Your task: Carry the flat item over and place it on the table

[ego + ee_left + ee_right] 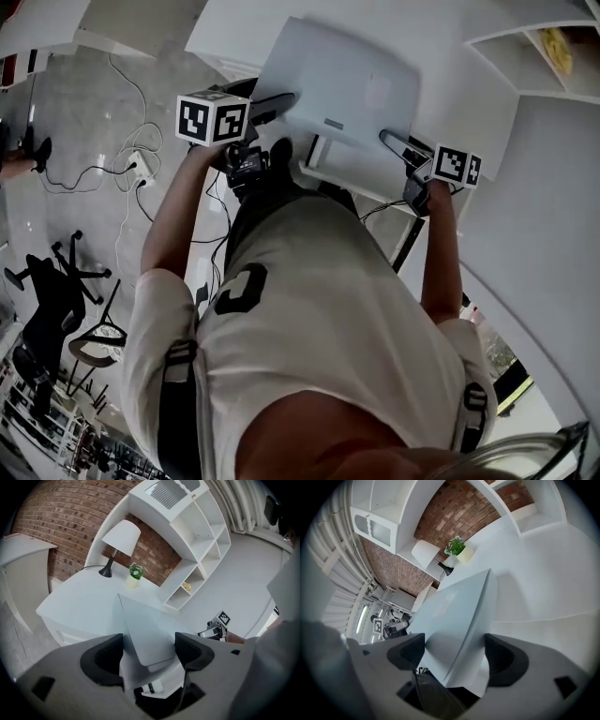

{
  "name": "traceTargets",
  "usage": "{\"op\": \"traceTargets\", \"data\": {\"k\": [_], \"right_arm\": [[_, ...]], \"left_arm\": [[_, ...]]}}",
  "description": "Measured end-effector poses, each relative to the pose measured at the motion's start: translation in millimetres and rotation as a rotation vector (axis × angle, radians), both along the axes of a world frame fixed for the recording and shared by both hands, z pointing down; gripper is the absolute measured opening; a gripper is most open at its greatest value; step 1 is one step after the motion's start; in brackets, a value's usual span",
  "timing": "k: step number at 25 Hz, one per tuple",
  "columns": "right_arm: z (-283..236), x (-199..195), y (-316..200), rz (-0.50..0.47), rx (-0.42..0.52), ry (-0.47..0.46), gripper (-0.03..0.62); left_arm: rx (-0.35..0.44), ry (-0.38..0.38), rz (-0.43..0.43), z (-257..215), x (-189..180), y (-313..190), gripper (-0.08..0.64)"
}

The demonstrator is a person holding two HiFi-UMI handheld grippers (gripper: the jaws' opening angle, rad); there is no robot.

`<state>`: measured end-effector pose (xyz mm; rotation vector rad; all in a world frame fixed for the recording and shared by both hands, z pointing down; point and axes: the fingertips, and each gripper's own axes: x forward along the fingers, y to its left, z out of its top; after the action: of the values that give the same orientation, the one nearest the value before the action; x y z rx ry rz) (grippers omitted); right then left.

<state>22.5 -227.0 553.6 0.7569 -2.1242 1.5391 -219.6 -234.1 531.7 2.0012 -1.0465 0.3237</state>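
Head view shows the flat item point(337, 89), a pale grey slab like a closed laptop, held out in front of the person at the near edge of the white tabletop point(225, 33). The left gripper point(272, 108) takes it at one near corner and the right gripper point(403, 150) at the other. Gripping at both ends spreads the weight and stops a wide, thin thing from sagging or swinging.

In the left gripper view the jaws are clenched on the flat item point(145, 630), with its edge running between them and its face tilted across the left gripper point(149, 651). Beyond it lie the tabletop point(79, 597), a lamp point(119, 541), a small plant point(136, 571) by the brick wall point(61, 522), and a white shelf unit point(197, 541).

In the right gripper view the jaws likewise grasp the flat item point(454, 616), its edge caught between the two pads of the right gripper point(453, 653). The slab stretches away over the tabletop point(543, 573).

The item appears to be carried, not set down. I cannot tell whether its far edge touches the surface. Lamp and plant stand well back, so the near part of the tabletop looks like the likely landing spot. Lowering both ends evenly would keep the slab from twisting in the grips, and the jaws should let go only once it lies flat.
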Motion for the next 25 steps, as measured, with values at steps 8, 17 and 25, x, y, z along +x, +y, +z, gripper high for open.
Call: {"op": "traceTargets", "data": {"k": [8,17,25], "right_arm": [[10,-48,-20,0.043,-0.019,0.04,0.382],[15,-55,-48,0.095,-0.023,0.119,0.382],[36,-36,-72,0.157,0.004,0.168,0.376]], "left_arm": [[-0.032,0.029,0.028,19,-47,-25,0.337],[-0.046,0.01,0.059,27,-55,-44,0.337],[-0.066,-0.059,0.093,50,-36,-58,0.337]]}}
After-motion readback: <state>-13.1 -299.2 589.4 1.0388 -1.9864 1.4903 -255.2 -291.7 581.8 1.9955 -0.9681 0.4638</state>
